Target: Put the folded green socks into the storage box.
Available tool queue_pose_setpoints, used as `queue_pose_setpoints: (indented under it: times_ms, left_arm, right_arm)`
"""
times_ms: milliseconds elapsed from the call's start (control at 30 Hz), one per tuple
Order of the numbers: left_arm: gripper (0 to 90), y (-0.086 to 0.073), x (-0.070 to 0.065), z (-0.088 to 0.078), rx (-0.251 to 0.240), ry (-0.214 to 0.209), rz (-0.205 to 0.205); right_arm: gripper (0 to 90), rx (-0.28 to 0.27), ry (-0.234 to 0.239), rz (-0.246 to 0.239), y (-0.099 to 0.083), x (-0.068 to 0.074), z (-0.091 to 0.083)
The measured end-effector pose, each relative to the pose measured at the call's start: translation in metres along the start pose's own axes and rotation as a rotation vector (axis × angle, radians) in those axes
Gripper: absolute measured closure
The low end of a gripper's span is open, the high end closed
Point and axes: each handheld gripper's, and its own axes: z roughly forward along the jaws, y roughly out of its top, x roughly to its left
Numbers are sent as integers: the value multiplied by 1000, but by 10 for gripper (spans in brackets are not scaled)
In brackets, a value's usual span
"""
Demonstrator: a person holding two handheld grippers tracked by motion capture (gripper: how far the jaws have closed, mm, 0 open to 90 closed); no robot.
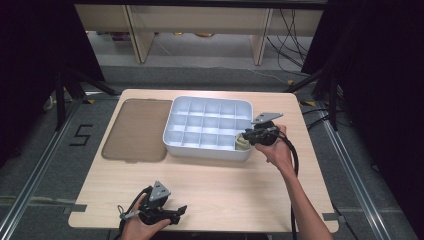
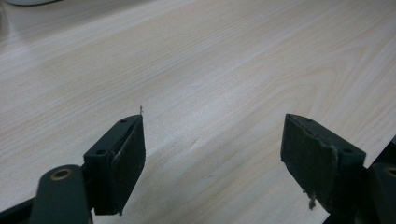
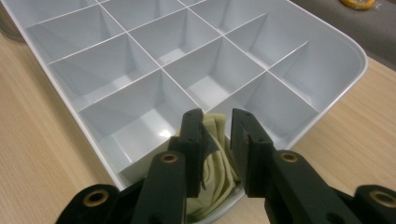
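Note:
A white divided tray (image 1: pixel 210 151) sits at the middle back of the wooden table (image 1: pixel 210 185). My right gripper (image 1: pixel 246 135) hangs over the tray's near right corner, shut on a pale yellowish folded cloth (image 1: pixel 242 144). In the right gripper view the cloth (image 3: pixel 219 163) is pinched between the jaws of the right gripper (image 3: pixel 219 116) and hangs down into the corner compartment of the tray (image 3: pixel 355 60). My left gripper (image 1: pixel 179 212) rests low at the table's front edge, open. In the left gripper view the left gripper (image 2: pixel 212 135) has bare wood between its jaws.
A brownish translucent flat lid (image 1: pixel 137 130) lies on the table left of the tray. The tray's other compartments look bare. The table's front edge runs just under my left hand. Shelving legs and cables stand on the floor behind the table.

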Motion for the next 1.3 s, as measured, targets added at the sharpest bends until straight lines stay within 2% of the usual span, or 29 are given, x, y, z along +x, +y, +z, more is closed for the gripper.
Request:
queue_pose_setpoints:
  times_ms: [33,67,200,500,567,667,700,767,800,900,967,1000,1100,1133,1300]
  left_arm:
    - [218,0,0,0,0,0,0]
    - [218,0,-2,1,-23,3,-24]
    - [218,0,-1,0,-19,-4,-18]
    - [218,1,-1,-1,-15,-1,-6]
    - [218,1,1,-2,6,4,19]
    - [218,1,0,-2,-3,-12,-10]
    - [218,0,-1,-1,-16,-2,-8]
    - [218,0,0,-1,-19,-7,-7]
    - [218,0,-2,0,-35,-10,-26]
    - [218,0,-3,0,-39,-3,-28]
    - [218,0,-2,0,-37,-5,-19]
    - [218,0,-2,0,-40,-7,-24]
    - [218,0,-2,-1,-41,-6,-23]
    - [218,0,-2,-1,-41,-6,-24]
    - [218,0,-2,0,-35,-10,-26]
  right_arm:
    - [741,0,0,0,0,0,0]
    - [727,-11,1,-3,0,0,-2]
    - [688,-51,7,-13,1,0,-5]
    - [568,-79,-2,-21,3,5,-10]
    - [540,-86,-2,-9,4,8,-12]
    - [497,-93,0,-4,4,10,-15]
    - [488,-93,-2,9,4,11,-16]
    - [476,-93,8,-1,4,12,-17]
    - [451,-100,8,10,3,15,-17]
    - [437,-87,15,21,3,16,-19]
    - [422,-104,18,21,1,16,-19]
    - [413,-92,29,39,0,19,-21]
    - [407,-97,35,28,-1,17,-22]
    - [404,-95,36,44,-2,19,-24]
    - [388,-102,40,60,-8,19,-27]
